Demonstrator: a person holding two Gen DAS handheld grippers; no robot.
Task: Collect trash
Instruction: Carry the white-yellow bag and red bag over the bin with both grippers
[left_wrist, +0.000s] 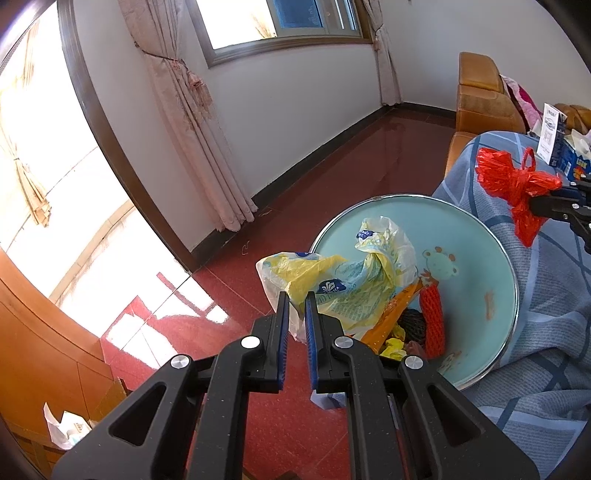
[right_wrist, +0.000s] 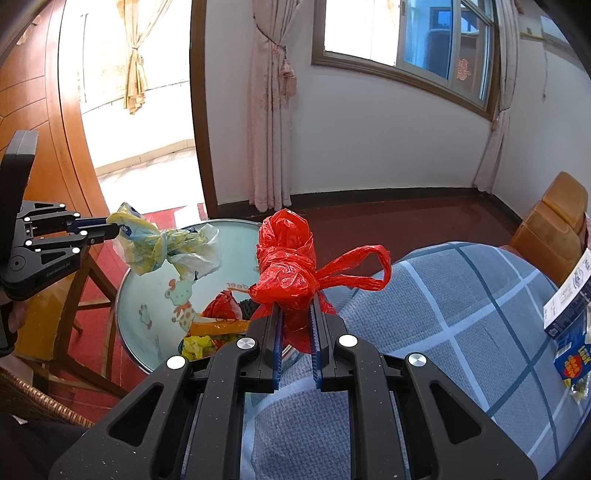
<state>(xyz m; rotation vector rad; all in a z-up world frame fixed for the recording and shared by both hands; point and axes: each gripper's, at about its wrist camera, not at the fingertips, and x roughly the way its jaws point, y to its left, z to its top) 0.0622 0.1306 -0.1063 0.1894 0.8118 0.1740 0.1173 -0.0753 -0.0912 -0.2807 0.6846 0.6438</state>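
The floor (left_wrist: 303, 221) is glossy dark red tile, running back to white walls with a dark skirting. Pale pink curtains (left_wrist: 192, 122) hang tied beside a wood-framed window (right_wrist: 406, 48) in the upper part of both views, and bright daylight floods through a doorway at the left. A blue plaid blanket (right_wrist: 461, 314) fills the lower right, with an orange-brown sofa (right_wrist: 554, 221) behind it.

A pale blue bin (left_wrist: 480, 266), printed with a cartoon animal, stands low and right of centre in the left wrist view; it is tilted in that view, with wrappers and an orange net inside.

The left gripper (left_wrist: 297, 317) is pinched nearly shut on a yellow and white plastic bag (left_wrist: 332, 280), which in the right wrist view trails rightward from the fingers over the bin's rim. The right gripper (right_wrist: 297, 325) is clamped on a knotted red plastic bag (right_wrist: 288, 266), standing upright above its fingers at centre frame, one handle loop reaching right.
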